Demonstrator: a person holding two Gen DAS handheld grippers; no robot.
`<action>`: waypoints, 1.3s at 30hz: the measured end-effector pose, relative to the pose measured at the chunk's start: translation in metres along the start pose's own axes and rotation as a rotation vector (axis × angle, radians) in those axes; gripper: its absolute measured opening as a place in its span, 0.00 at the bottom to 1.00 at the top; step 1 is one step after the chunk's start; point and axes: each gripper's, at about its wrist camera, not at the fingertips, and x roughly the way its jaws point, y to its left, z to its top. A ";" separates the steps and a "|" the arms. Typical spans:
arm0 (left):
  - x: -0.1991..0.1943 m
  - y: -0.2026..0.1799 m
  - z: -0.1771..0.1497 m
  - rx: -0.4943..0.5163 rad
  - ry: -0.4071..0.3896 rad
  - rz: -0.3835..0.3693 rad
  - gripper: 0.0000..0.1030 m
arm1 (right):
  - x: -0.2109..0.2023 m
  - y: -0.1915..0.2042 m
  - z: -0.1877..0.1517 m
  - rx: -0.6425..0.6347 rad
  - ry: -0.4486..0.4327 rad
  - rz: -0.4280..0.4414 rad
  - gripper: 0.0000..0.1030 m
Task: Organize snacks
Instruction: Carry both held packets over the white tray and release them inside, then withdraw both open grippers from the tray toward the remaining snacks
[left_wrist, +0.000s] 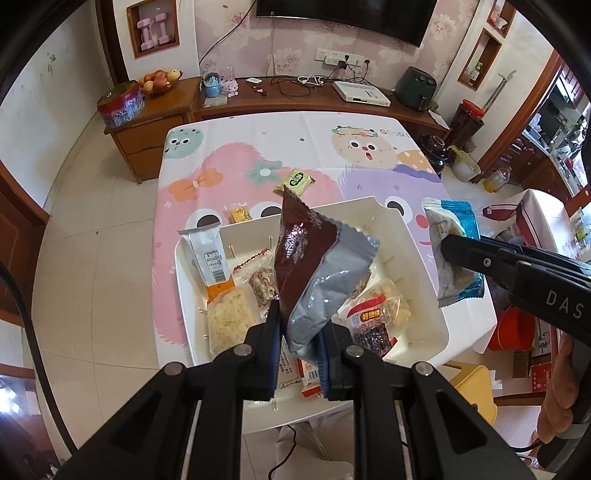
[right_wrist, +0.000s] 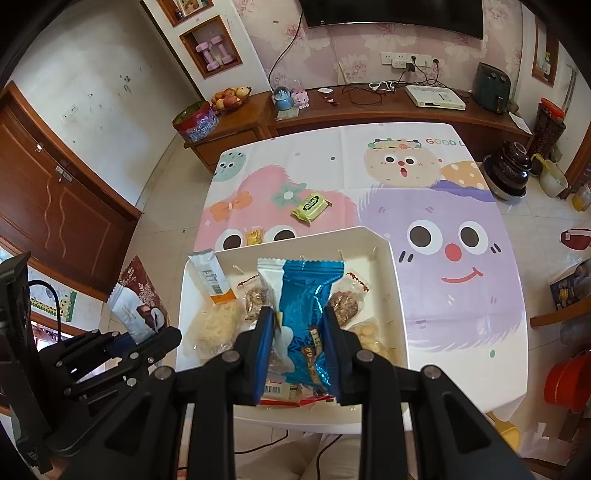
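The left gripper (left_wrist: 298, 343) is clamped nearly shut on the bottom corner of a brown packet (left_wrist: 314, 266), a glossy foil pouch with a snowflake print, a silver back and crimped saw-tooth ends. Its long axis runs up and away from the jaws, top corner leaning left, above the white bin (left_wrist: 417, 266).

The right gripper (right_wrist: 299, 350) is pinched, jaws a little apart, on a blue packet (right_wrist: 308, 299) of crinkled shiny foil with a white panel on its left. The packet stands lengthwise along the fingers, its serrated top edge pointing to the far wall of the bin (right_wrist: 391, 280).

The bin is smooth plastic, rectangular with one cut corner, and holds clear wrappers of pale puffed pieces, nut bars and an orange-and-white stick. It sits on a table (right_wrist: 461, 302) under a cartoon-printed cloth. A green packet (right_wrist: 311, 206) lies flat beyond the bin, long axis diagonal; a small yellow one (right_wrist: 254, 236) lies by the far rim.
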 end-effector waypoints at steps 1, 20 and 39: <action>0.001 0.000 0.000 -0.001 0.002 0.001 0.14 | 0.000 0.000 0.000 0.000 0.000 0.000 0.26; 0.013 0.007 0.005 -0.046 0.018 0.073 0.80 | 0.007 -0.004 0.005 -0.003 0.038 0.001 0.35; 0.017 0.013 0.008 -0.095 0.053 0.075 0.80 | 0.010 -0.001 0.006 -0.034 0.058 0.002 0.35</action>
